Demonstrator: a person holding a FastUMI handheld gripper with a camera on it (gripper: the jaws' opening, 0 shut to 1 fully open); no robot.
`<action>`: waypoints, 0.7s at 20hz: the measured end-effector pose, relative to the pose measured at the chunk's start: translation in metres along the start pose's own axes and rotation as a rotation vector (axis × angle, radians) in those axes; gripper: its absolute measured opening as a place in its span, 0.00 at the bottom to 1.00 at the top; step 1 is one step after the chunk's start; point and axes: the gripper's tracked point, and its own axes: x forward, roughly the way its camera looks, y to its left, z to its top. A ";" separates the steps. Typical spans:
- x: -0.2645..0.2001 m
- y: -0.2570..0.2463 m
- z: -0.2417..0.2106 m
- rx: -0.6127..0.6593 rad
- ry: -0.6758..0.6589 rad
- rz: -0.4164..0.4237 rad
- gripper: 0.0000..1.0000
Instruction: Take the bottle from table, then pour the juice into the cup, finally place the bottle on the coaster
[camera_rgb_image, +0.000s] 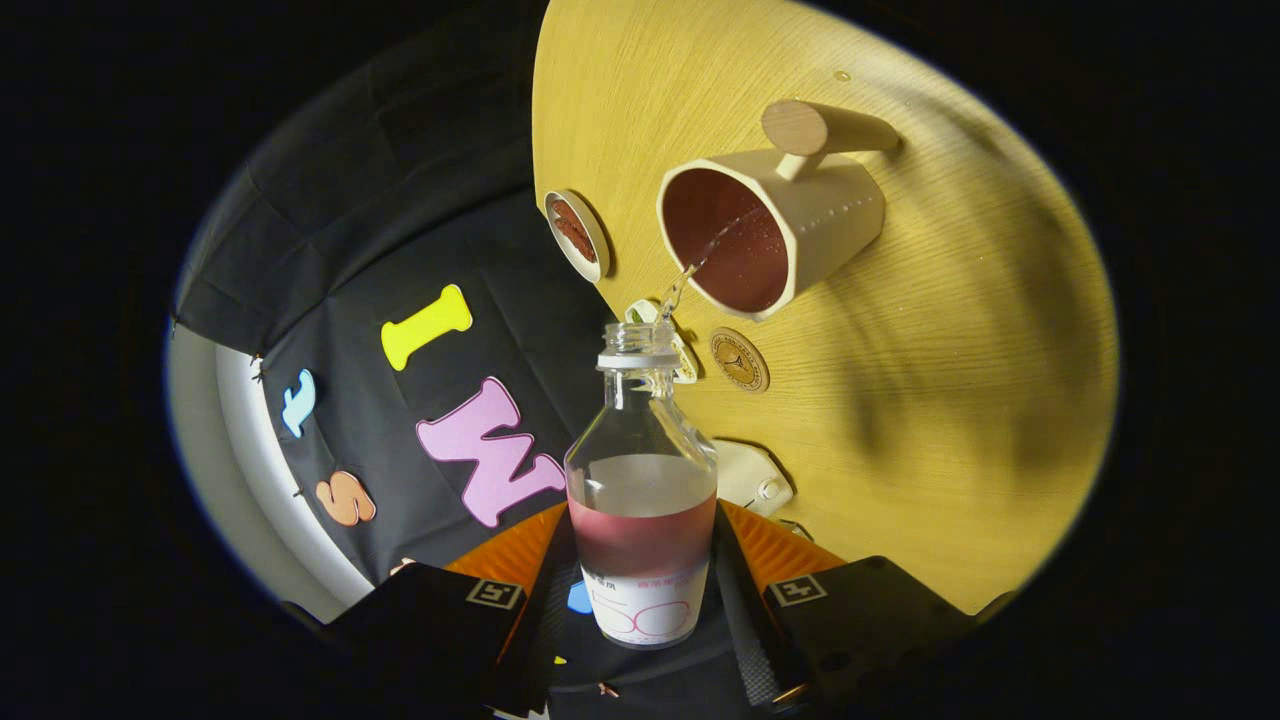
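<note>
Juice runs in a thin stream from the mouth of the bottle into the cup. My fingers pinch the bottle low on its body, one on each side, both pressing against the labelled lower part, so the bottle sits squarely between them with its neck pointing straight ahead. I am rolled well over: the wooden surface appears tipped on its side, and the whole scene looks turned a quarter turn, which tells me my wrist is rotated into a pour. The bottle is clear, uncapped, with a white ring at the neck, and reddish juice lies in its lower half against the label.

The cup is cream-coloured with a round wooden handle and stands on the surface just beyond the bottle's mouth, its opening facing me; inside, the walls look dark red and wet. The stream arcs from the bottle's lip over the cup's rim and lands inside.

Near the cup, on the surface, lies a small round coaster with a dark centre and a pale emblem, close to the bottle's neck. Another round dish with a white rim sits at the edge of the surface beside the cup. A white object lies on the surface just past the bottle's shoulder; I cannot tell what it is.
</note>
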 end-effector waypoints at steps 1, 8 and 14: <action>-0.001 0.001 0.001 0.005 -0.005 0.003 0.74; -0.002 0.013 0.007 0.080 -0.053 0.045 0.74; -0.004 0.026 0.018 0.198 -0.119 0.099 0.74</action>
